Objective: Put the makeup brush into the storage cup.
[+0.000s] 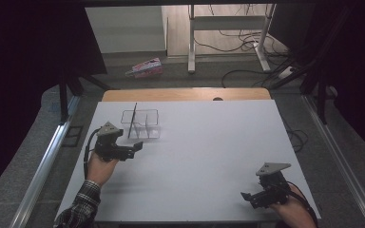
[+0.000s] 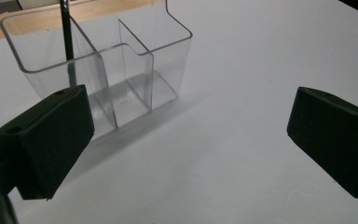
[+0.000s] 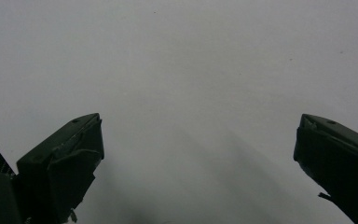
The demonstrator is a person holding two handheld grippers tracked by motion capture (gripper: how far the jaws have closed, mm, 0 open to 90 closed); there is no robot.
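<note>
The left gripper (image 1: 135,146) hovers just in front of the clear plastic organizer (image 1: 142,124), jaws spread wide and holding nothing. The organizer stands near the table's (image 1: 209,142) far left part, with a thin dark pen (image 1: 134,118) upright in its left compartment. Bare white tabletop stretches to the right. The right gripper (image 1: 247,197) sits by the near right edge, jaws apart and empty.
</note>
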